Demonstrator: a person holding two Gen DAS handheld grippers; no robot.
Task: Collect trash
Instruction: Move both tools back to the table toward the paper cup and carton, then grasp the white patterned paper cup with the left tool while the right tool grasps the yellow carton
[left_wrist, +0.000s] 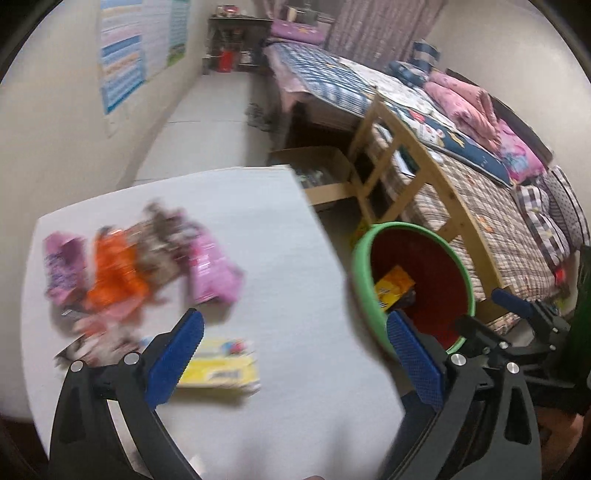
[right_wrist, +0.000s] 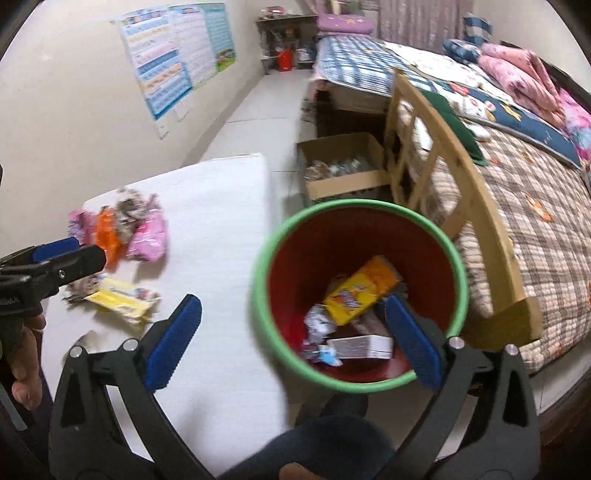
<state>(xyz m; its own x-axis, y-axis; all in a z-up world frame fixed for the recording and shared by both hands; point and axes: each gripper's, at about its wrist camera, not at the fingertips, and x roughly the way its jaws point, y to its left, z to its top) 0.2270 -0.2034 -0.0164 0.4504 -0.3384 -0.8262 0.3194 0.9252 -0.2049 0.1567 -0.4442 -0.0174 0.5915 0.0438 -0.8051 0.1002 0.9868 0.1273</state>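
Note:
Several snack wrappers lie blurred on the white table (left_wrist: 280, 236): a pink packet (left_wrist: 212, 269), an orange packet (left_wrist: 110, 277) and a flat yellow packet (left_wrist: 221, 365). My left gripper (left_wrist: 295, 325) hangs open and empty above the table, just right of the yellow packet. The red bin with a green rim (right_wrist: 354, 205) stands on the floor beside the table. It holds a yellow box (right_wrist: 364, 291), a white box (right_wrist: 360, 347) and a crumpled wrapper (right_wrist: 317, 321). My right gripper (right_wrist: 291, 310) is open and empty above the bin's left rim.
A cardboard box (right_wrist: 343, 166) sits on the floor past the bin. A wooden bed frame (right_wrist: 443, 147) with quilts runs along the right. Posters (right_wrist: 166, 55) hang on the left wall. A person's hand (right_wrist: 22, 354) and dark-clothed knee (right_wrist: 332, 443) show below.

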